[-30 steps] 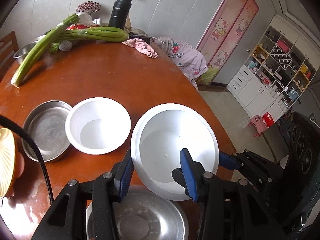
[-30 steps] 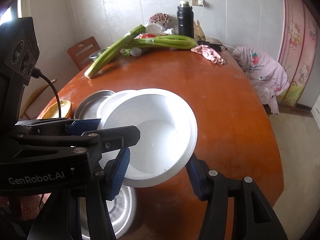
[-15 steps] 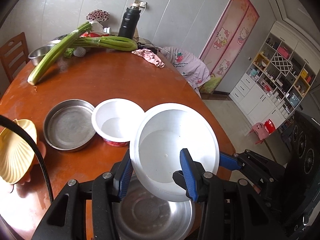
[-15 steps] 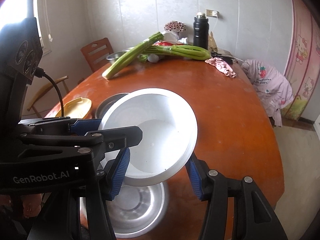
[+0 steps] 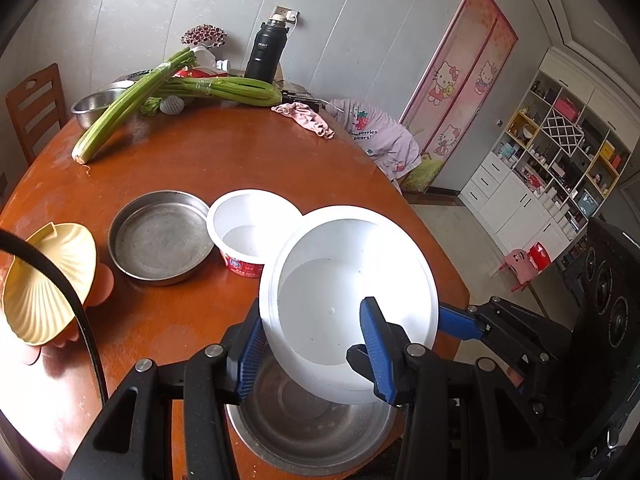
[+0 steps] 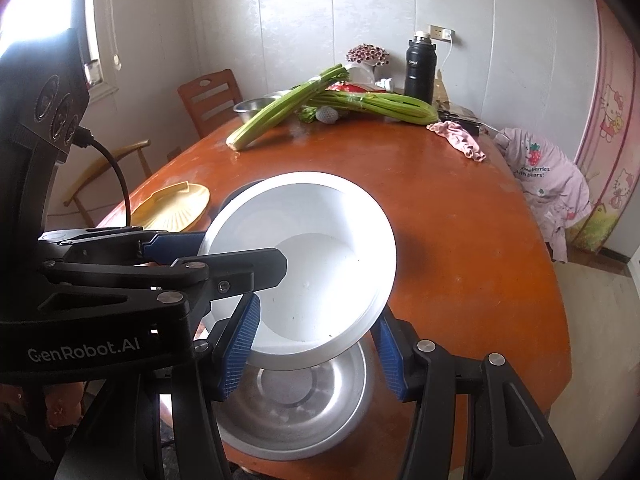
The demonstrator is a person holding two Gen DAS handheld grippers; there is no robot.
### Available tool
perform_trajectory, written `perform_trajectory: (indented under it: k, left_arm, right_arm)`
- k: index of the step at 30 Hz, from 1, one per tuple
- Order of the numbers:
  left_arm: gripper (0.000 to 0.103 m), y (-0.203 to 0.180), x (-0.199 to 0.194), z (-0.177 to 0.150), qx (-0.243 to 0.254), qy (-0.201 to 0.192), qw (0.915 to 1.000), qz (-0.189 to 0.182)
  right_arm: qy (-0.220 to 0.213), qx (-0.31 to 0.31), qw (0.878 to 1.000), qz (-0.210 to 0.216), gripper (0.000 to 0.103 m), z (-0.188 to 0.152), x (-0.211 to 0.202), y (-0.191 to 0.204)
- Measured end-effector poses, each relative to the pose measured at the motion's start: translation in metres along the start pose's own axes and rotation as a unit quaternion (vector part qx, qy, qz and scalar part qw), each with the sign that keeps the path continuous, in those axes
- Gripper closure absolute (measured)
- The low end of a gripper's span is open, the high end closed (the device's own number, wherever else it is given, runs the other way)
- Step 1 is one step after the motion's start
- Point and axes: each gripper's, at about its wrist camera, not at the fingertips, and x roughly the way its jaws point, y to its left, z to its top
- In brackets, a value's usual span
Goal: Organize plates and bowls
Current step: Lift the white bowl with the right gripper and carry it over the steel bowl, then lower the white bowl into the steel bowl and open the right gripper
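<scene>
A large white bowl point(image 5: 340, 264) point(image 6: 320, 216) hangs tilted above the table, held from two sides. My left gripper point(image 5: 312, 308) is shut on its near wall, one finger inside and one outside. The right gripper point(image 6: 316, 312) is shut on the bowl's rim on the other side; its blue finger point(image 5: 460, 324) shows at the bowl's right edge in the left wrist view. Directly under the white bowl a steel bowl point(image 5: 312, 432) point(image 6: 292, 412) sits at the table's near edge. Further in stand a small white bowl point(image 5: 252, 228) with a red label and a flat steel pan point(image 5: 160, 236).
A yellow shell-shaped plate point(image 5: 44, 280) point(image 6: 172, 208) lies at the left of the brown table point(image 5: 240, 160). Celery stalks point(image 5: 132, 100), a steel basin point(image 5: 92, 108), a black flask point(image 5: 264, 56) and a pink cloth point(image 5: 308, 118) crowd the far end. A wooden chair point(image 6: 212, 96) stands behind.
Both grippers have drawn back toward the table's near edge and slightly up with the white bowl. The steel bowl below shows more fully; the small bowl and pan look farther off.
</scene>
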Motion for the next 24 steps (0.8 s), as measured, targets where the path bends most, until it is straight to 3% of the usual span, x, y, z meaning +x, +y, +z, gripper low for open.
perform_trajectory:
  k: [24]
  left_arm:
    - [0.057, 0.007, 0.015, -0.034, -0.009, 0.033, 0.9994, 0.009]
  right_arm:
    - [0.04, 0.001, 0.999, 0.02, 0.045, -0.031, 0.016, 0.004]
